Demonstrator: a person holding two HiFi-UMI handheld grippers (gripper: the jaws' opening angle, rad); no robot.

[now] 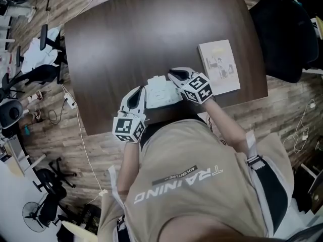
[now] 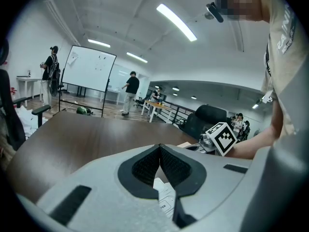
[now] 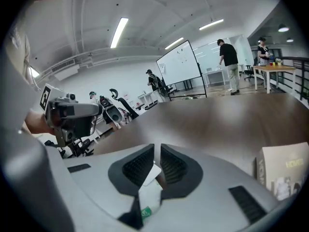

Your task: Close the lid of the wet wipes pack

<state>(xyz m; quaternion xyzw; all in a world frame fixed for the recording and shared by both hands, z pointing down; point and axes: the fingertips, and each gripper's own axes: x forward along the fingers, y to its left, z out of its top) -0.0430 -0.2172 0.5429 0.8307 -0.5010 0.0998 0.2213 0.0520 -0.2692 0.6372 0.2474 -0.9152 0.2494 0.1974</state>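
Note:
The white wet wipes pack (image 1: 160, 91) lies near the front edge of the dark table (image 1: 126, 39), between my two grippers. My left gripper (image 1: 143, 91) meets the pack's left end; in the left gripper view its jaws are shut and a strip of the pack (image 2: 165, 197) with printed text is pinched between the pads. My right gripper (image 1: 172, 75) is at the pack's far right corner. In the right gripper view its jaws are shut on a white flap of the pack (image 3: 149, 178). The lid itself is hidden.
A pale book (image 1: 220, 67) lies on the table right of the pack, its corner (image 3: 285, 175) showing in the right gripper view. Chairs, cables and a fan stand on the wooden floor (image 1: 60, 140) to the left. People stand by a whiteboard (image 2: 89, 69) far beyond the table.

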